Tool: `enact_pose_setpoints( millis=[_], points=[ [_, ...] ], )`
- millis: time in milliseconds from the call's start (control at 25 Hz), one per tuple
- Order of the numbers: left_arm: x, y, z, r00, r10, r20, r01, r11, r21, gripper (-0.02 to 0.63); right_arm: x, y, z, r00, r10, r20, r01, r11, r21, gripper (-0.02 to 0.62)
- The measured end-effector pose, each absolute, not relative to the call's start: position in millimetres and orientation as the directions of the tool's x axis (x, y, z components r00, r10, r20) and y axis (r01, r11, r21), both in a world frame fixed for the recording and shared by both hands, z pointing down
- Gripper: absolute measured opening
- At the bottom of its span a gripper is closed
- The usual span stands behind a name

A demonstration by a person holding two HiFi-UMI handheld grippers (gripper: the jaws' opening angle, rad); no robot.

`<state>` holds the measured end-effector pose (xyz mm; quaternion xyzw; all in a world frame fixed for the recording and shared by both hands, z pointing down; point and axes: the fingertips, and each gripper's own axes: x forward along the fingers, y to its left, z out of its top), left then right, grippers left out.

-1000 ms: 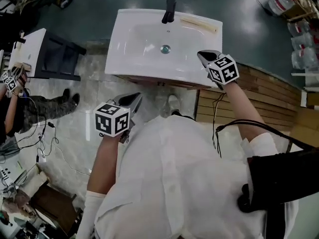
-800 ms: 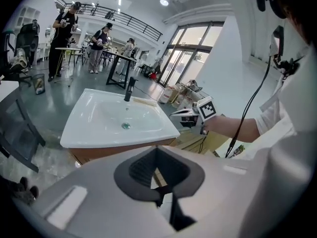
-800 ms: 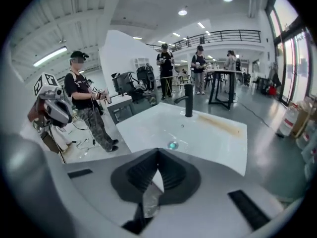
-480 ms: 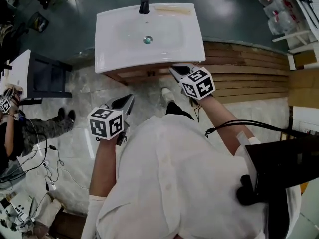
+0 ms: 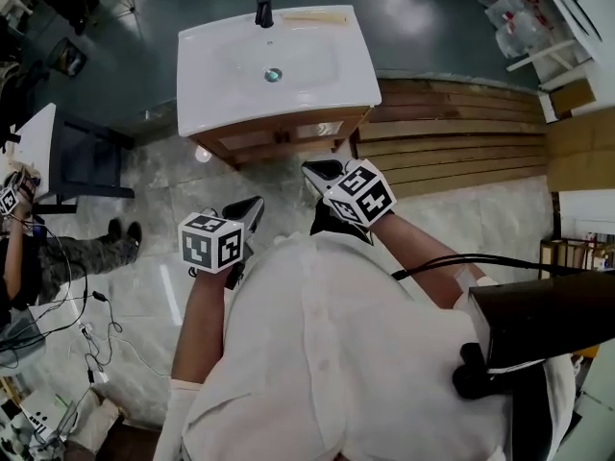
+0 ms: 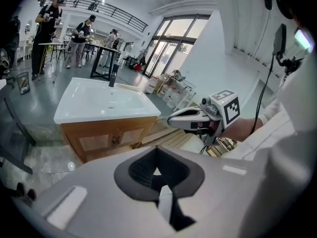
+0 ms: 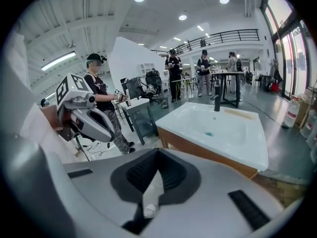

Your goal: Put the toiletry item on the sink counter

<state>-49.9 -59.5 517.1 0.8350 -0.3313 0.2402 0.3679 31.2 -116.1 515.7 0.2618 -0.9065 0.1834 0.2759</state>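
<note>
Beside the faucet (image 5: 262, 6) on the sink (image 5: 288, 92), the toiletry item (image 5: 312, 17) is seen, well apart from the left gripper (image 5: 253, 205) and right gripper (image 5: 314, 169), both clenched empty.

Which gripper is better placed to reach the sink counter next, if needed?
Right, probably. The right gripper sits nearer the sink counter than the left gripper, and the pale stick-like item lies at the counter's right rear. Both grippers are shut, empty and clear of the counter.
</note>
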Motion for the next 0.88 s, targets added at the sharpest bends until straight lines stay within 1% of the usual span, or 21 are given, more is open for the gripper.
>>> enact_pose_setpoints(
  millis=[200, 400, 720, 880],
  points=[
    [-47, -36, 525, 0.680, -0.356, 0.641, -0.714, -0.520, 0.468, 0.006, 29, -84, 522, -0.709, -0.373, 0.598, -0.590, 0.779, -0.213, 0.005],
    [-42, -22, 526, 0.688, -0.356, 0.632, -0.705, -0.531, 0.469, 0.006, 34, -67, 521, -0.702, -0.385, 0.599, -0.596, 0.778, -0.198, 0.005],
    [-58, -18, 517, 0.668, -0.407, 0.623, -0.732, -0.512, 0.450, 0.006, 27, -68, 511, -0.707, -0.391, 0.589, -0.581, 0.796, -0.169, 0.005],
    [-65, -22, 514, 0.659, -0.425, 0.620, -0.741, -0.505, 0.442, 0.006, 17, -70, 507, -0.720, -0.374, 0.585, -0.557, 0.814, -0.165, 0.005]
  ],
)
